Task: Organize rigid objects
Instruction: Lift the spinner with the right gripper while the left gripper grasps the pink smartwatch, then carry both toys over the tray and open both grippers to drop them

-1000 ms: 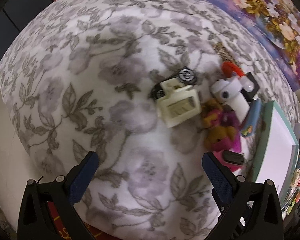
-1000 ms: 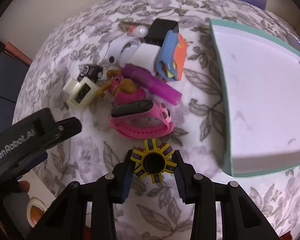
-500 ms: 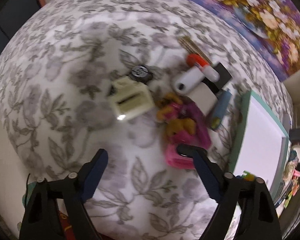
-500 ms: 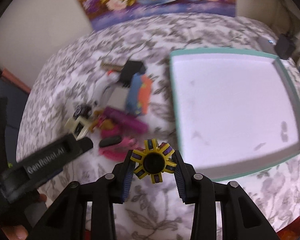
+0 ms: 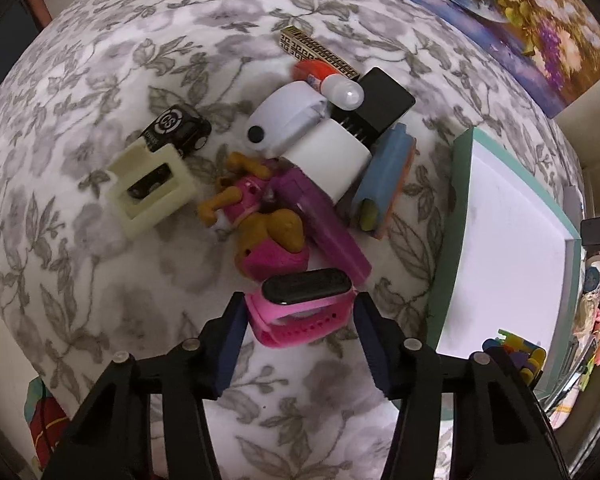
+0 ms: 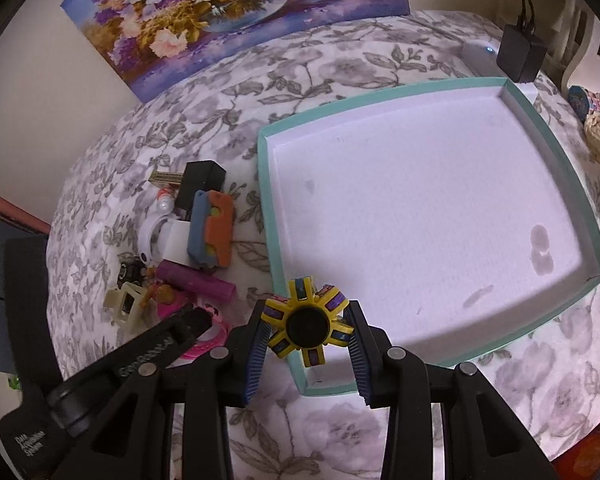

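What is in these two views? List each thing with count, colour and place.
tray: 1, teal rim, white inside, right of pile
spinner: 1, yellow-purple, in right claw
watch: 1, pink, between left claw's pads
dog figure: 1, brown-pink, mid pile
tube: 1, purple, beside dog figure
block: 1, cream, pile's left
toy: 1, blue-orange, nearest tray
cloth: 1, grey floral, under everything
left claw: 1, black, jaws just closing around watch, not yet pressing
right claw: 1, black, shut on spinner

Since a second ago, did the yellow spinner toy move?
Yes. The yellow spinner toy, pinched in the right tongs, was beside the teal tray, over the flowery cloth; now it hangs over the tray's near corner.
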